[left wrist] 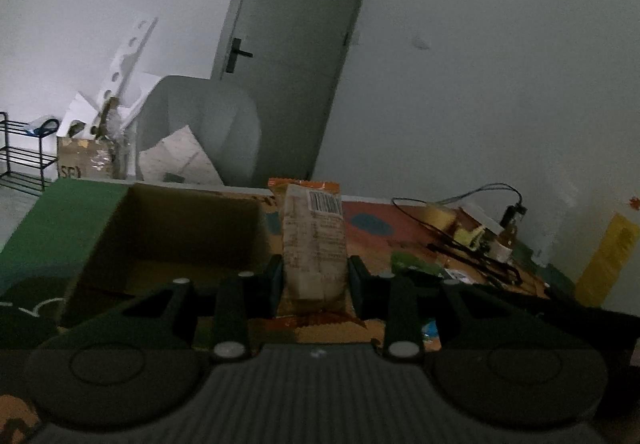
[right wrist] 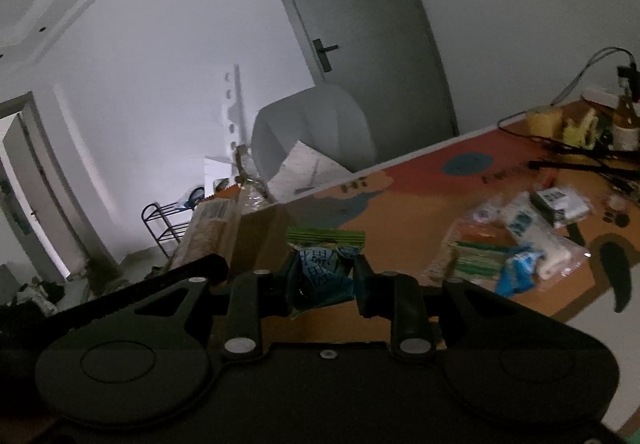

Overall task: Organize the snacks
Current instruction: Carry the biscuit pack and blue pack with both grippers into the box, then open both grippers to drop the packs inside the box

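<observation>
My left gripper (left wrist: 314,276) is shut on an orange-edged snack packet (left wrist: 314,244) with a barcode, held upright above the table just right of an open cardboard box (left wrist: 168,240). My right gripper (right wrist: 326,280) is shut on a green and blue snack packet (right wrist: 326,264), held above the table beside the box's brown wall (right wrist: 260,236). The left gripper's packet (right wrist: 212,224) shows at the left in the right wrist view. Several loose snack packets (right wrist: 516,244) lie on the table to the right.
The table (right wrist: 408,204) has an orange patterned top. Cables, a tape roll and small items (right wrist: 580,132) crowd its far right end. A grey chair (right wrist: 316,132), cardboard scraps, a black rack (right wrist: 164,224) and a grey door (right wrist: 360,24) stand behind the table.
</observation>
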`<state>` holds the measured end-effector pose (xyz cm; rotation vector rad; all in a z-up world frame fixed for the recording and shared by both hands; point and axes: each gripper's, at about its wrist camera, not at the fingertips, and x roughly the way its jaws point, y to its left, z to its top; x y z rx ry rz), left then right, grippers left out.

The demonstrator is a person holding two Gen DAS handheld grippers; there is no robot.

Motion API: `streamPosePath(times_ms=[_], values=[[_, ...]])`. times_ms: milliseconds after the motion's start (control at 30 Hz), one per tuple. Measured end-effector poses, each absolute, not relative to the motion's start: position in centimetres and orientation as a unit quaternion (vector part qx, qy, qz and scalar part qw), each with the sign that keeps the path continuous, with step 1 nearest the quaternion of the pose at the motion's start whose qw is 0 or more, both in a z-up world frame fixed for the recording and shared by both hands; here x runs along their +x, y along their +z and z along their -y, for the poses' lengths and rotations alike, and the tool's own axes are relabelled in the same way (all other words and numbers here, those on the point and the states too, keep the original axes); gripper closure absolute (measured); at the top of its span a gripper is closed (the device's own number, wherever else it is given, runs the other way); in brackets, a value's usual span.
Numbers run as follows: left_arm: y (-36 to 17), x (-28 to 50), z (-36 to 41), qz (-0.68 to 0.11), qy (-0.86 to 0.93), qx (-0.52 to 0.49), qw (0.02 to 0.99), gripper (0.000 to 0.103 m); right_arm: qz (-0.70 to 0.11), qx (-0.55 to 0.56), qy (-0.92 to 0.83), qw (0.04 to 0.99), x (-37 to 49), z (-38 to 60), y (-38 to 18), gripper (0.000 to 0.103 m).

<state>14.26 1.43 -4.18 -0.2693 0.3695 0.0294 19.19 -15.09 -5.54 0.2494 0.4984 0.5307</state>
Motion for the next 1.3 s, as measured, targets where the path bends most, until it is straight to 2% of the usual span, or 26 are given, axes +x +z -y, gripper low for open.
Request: streamPosePath(times_ms=[667, 833, 1000, 1067, 1167, 1233, 1300], values=[[-4.7, 14.4, -9.8, -0.175, 0.072, -0.187, 0.964, 0.070, -0.256, 0.099, 0.305, 0.912, 20.0, 8.6, -4.8, 0.077], [-4.8, 14.5, -10.9, -0.169, 0.071, -0.198, 0.963, 0.052, -0.259, 0.098, 0.308, 0.910, 20.4, 7.8, -4.9, 0.077], [-4.8, 13.8, -11.6, -0.170, 0.084, -0.197, 0.962, 0.048, -0.276, 0.095, 0.313, 0.904, 20.7, 6.9, -5.4, 0.074], [-4.9, 13.5, -11.7, -0.175, 0.088, -0.195, 0.961, 0.043, -0.283, 0.094, 0.315, 0.901, 20.9, 6.6, -5.6, 0.069], [-5.0, 12.9, -11.8, -0.178, 0.105, -0.191, 0.960, 0.033, -0.289, 0.097, 0.307, 0.902, 20.8, 6.9, -5.8, 0.069], [-5.1, 12.5, -11.8, -0.172, 0.121, -0.204, 0.956, 0.022, -0.286, 0.099, 0.311, 0.901, 20.4, 7.5, -5.6, 0.068], [-5.2, 12.3, -11.5, -0.175, 0.126, -0.209, 0.954, 0.018, -0.281, 0.097, 0.310, 0.903, 20.2, 8.2, -5.6, 0.066]])
